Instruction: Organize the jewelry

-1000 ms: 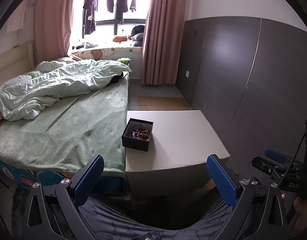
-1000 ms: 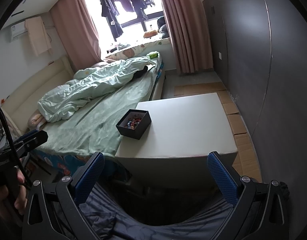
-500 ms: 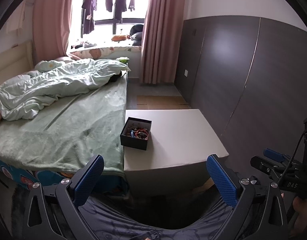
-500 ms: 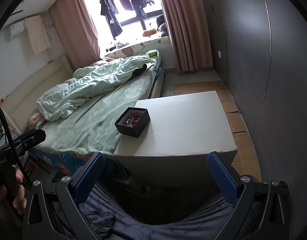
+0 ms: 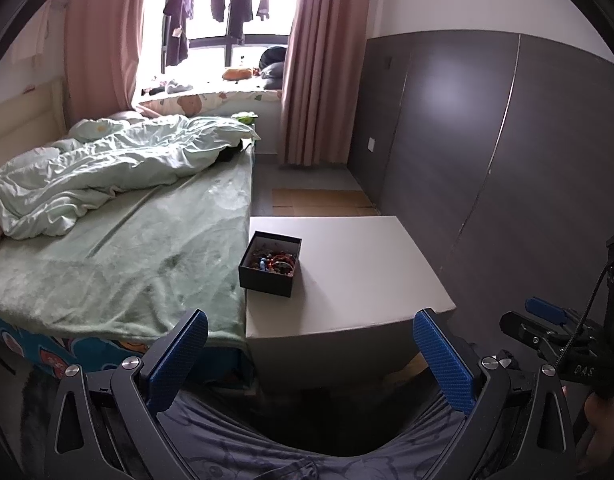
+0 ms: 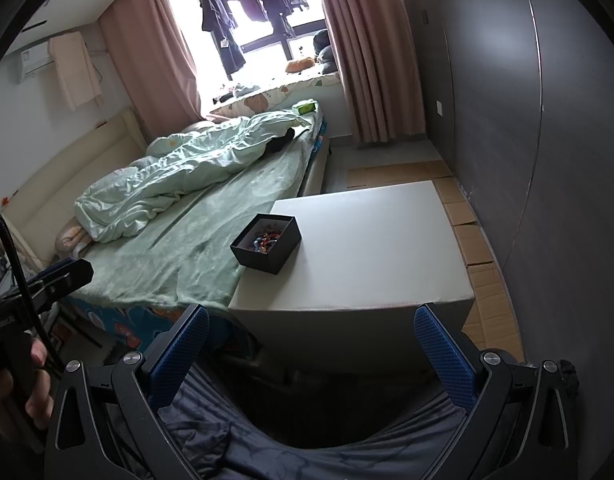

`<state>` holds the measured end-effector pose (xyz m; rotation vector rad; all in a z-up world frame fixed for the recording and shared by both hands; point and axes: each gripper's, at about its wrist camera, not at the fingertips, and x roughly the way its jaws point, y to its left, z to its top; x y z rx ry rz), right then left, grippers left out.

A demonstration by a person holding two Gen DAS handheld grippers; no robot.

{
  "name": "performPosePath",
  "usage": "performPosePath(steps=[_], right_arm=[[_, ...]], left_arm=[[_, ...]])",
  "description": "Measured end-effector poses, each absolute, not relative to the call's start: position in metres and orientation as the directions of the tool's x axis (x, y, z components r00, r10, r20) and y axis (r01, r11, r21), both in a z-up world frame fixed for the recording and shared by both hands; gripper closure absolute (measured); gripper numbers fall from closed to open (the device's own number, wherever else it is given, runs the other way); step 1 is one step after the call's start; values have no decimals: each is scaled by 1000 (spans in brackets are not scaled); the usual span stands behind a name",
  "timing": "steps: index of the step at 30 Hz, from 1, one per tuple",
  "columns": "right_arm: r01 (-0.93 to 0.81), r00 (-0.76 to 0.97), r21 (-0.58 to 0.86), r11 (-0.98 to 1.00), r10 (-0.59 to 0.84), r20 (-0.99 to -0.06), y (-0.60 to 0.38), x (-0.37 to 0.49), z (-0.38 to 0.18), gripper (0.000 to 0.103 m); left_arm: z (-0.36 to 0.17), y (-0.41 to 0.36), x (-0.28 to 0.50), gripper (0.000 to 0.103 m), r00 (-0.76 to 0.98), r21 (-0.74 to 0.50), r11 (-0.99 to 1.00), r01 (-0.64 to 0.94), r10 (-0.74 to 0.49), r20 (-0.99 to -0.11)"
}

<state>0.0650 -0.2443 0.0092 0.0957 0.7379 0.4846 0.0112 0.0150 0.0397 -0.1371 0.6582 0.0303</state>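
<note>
A: How many boxes stand on the pale grey square table (image 5: 359,276)?
B: One open black square box (image 5: 270,264). The colourful beaded jewellery pieces (image 5: 276,261) inside are too tangled to count.
A: Grippers?
B: Two, each with two blue-padded fingers (image 5: 175,356).
A: Beds, curtains?
B: One green-sheeted bed (image 5: 127,252), two pink fabric curtains (image 5: 319,60).

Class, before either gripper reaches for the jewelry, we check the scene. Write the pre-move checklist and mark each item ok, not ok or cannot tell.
1. Black box open on top: ok.
2. Jewelry visible inside: ok.
3. Box fully on the white table, near its bed-side edge: ok.
4. Left gripper open, holding nothing: ok.
5. Right gripper open, holding nothing: ok.
6. Pieces untangled: cannot tell.
</note>
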Motion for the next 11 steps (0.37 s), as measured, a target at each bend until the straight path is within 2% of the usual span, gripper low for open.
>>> performPosePath(steps=[11], right_arm=[[-389,628,255,885,458,-629,-244,64,6,0]], left_arm=[[37,10,11,0,800,-105,993,-56,-19,-600]])
